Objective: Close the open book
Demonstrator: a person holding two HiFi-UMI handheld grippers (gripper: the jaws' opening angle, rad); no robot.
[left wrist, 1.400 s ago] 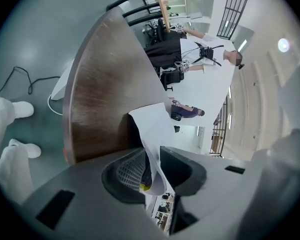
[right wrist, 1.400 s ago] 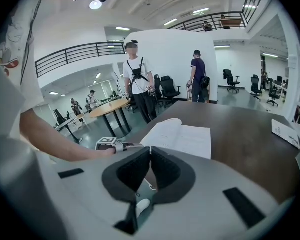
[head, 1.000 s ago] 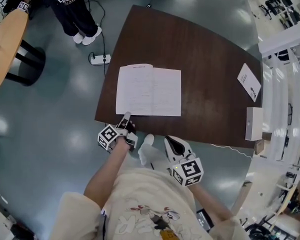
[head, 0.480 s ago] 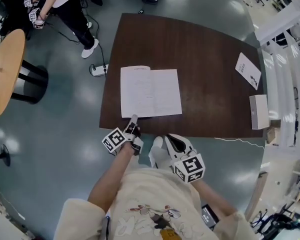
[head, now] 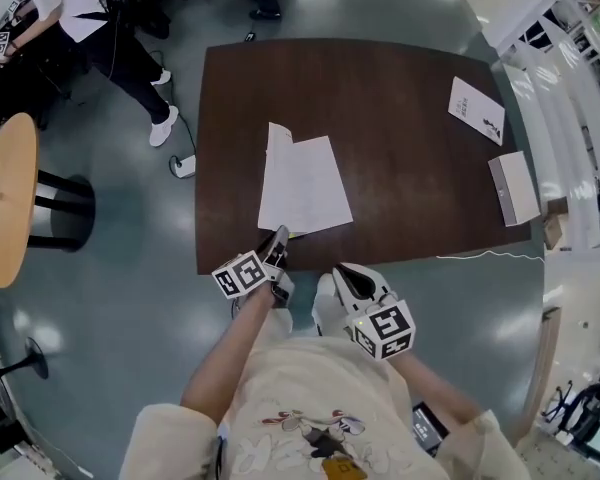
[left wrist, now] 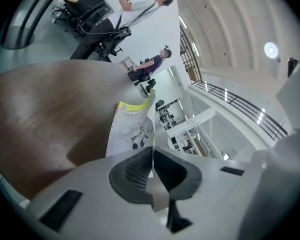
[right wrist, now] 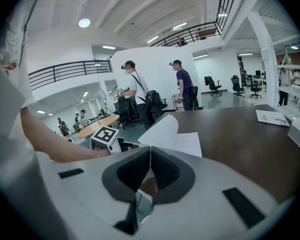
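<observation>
My left gripper [head: 279,238] pinches the near corner of the book's [head: 305,183] raised cover, just ahead on the tabletop [head: 410,188]. I judge it light and floppy, best held at that corner. My right gripper [head: 342,280], beside it, is pressed together and empty.

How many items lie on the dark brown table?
3: white paper book, left cover lifted, at front; white printed leaflet far right; flat white box at right edge.

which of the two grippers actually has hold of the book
The left gripper: its jaws pinch the book's left half, which stands raised off the table. The right gripper is shut on nothing, away from the book.
</observation>
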